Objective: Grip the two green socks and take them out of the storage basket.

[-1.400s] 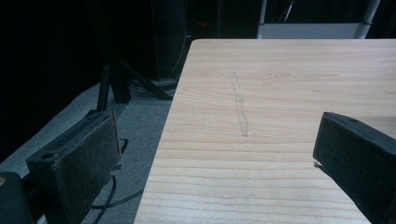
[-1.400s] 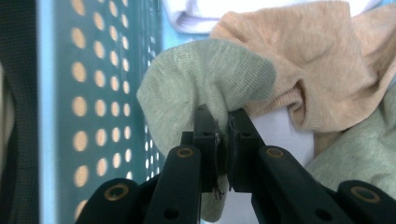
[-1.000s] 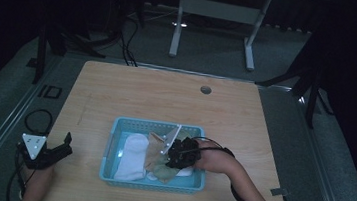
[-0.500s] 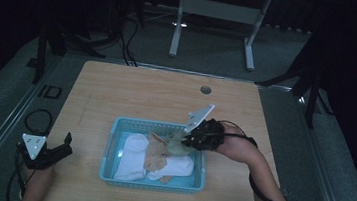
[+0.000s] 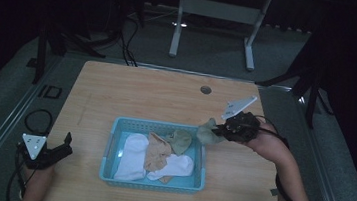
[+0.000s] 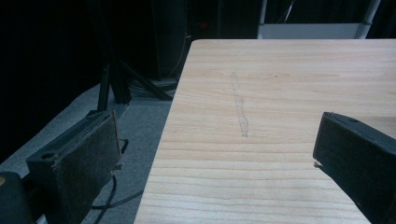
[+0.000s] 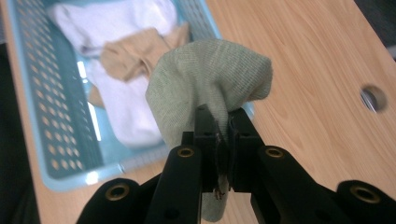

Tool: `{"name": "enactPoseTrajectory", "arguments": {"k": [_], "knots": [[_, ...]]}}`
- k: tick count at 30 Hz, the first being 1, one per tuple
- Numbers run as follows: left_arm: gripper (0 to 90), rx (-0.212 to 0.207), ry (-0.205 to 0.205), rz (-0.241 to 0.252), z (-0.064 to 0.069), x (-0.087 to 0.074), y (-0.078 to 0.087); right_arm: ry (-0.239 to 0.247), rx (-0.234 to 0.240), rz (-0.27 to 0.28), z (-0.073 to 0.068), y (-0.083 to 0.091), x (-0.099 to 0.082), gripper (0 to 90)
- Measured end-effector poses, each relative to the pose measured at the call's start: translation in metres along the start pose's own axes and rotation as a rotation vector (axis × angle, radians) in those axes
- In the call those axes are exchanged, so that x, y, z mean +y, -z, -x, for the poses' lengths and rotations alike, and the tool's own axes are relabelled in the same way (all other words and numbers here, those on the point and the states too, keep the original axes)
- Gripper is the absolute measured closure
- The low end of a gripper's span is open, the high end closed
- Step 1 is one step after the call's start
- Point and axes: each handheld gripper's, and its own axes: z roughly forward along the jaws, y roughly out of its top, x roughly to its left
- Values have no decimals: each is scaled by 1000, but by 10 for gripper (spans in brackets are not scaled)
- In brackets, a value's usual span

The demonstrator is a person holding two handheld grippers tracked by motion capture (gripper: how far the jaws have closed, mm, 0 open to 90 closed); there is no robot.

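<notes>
Lifted out of the blue basket [image 5: 113, 150] since before: sage-green knit sock [image 7: 210, 84], bunched, pinched in right hand-held gripper [image 7: 223, 140] above the basket's right rim. White [image 5: 133, 156] and tan socks [image 5: 157, 153] inside; left hand-held gripper [image 6: 219, 158] spread over counter's [image 5: 142, 94] left edge.

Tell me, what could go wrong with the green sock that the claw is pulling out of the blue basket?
The right gripper pinches just a small fold of the green sock, so it might slip free. Its tail lies across the tan sock in the basket, so that one might get dragged along.
</notes>
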Motion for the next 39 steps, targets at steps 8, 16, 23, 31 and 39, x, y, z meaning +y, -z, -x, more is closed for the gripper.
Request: {"name": "enactPoseTrajectory", "arguments": {"k": [8, 16, 23, 31, 39], "knots": [[3, 1, -2, -2, 0, 0, 0, -85, -24, -40, 16, -8, -40, 842], [4, 4, 0, -5, 0, 0, 0, -132, -15, -83, 20, -25, -67, 843], [3, 5, 0, -5, 0, 0, 0, -206, -9, -111, 24, -42, -97, 839], [4, 6, -2, -5, 0, 0, 0, -250, -5, -139, 27, -57, -118, 831], [4, 5, -2, -5, 1, 0, 0, -271, -2, -163, 26, -66, -128, 768]]}}
